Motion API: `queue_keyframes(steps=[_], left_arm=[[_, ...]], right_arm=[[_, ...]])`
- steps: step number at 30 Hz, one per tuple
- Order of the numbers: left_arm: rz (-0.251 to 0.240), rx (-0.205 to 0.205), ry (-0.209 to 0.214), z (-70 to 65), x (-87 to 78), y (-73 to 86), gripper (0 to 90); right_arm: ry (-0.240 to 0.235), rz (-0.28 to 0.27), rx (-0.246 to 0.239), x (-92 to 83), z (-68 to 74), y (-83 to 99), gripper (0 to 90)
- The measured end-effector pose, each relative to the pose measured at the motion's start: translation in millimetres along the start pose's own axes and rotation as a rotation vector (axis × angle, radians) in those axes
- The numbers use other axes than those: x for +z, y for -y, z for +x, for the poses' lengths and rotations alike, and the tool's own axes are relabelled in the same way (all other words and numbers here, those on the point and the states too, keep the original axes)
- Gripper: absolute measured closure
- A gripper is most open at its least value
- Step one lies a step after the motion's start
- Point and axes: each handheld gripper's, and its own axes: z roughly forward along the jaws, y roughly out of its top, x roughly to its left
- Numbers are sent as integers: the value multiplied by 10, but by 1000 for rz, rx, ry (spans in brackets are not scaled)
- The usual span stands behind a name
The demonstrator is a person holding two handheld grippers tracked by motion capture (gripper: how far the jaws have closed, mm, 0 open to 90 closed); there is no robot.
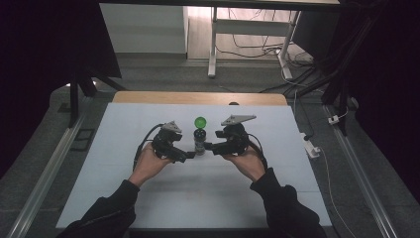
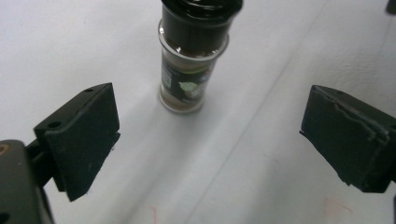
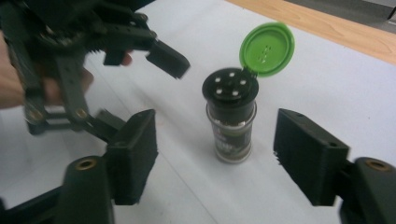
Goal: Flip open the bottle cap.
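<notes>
forearms: two dark-sleeved arms reach in from the near edge of a white surface [image 1: 148, 198].
left tool [image 1: 185, 156]: jaws wide apart, empty, just beside the jar.
right tool [image 1: 208, 147]: jaws spread, empty, facing the jar from the other side.
spice jar [image 1: 199, 141]: upright between both tools, touched by neither, mid-surface.
green lid [image 3: 267, 49]: flipped up on its hinge (shaker holes exposed on the black cap [image 3: 230, 87]).
handling: likely light, rigid glass, smooth and a bit slippery; tall and narrow, so easy to tip, and it would spill while open.
grip: best on the labelled glass body, low down, not the hinged lid.
</notes>
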Motion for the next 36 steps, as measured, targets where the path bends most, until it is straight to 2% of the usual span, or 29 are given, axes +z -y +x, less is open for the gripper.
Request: queue_keyframes(steps=[9, 12, 16, 19, 26, 36], left_arm=[[-15, -29, 36, -98, -215, 173, 6], [-26, -37, 49, -127, -304, 234, 0], [-36, -48, 93, -144, -410, 328, 0], [-42, -45, 109, -167, -490, 385, 0], [-63, -32, 78, -268, -729, 540, 0], [-106, -62, 19, -351, -1083, 845, 0]], right_arm=[[-9, 26, 16, -60, 47, 142, 106], [-20, 34, 20, -84, 70, 188, 91], [-23, 40, 5, -124, 115, 245, 51], [-26, 38, 1, -164, 141, 286, 26], [-24, 25, 3, -307, 164, 389, 12], [6, 37, 21, -628, 100, 633, 7]])
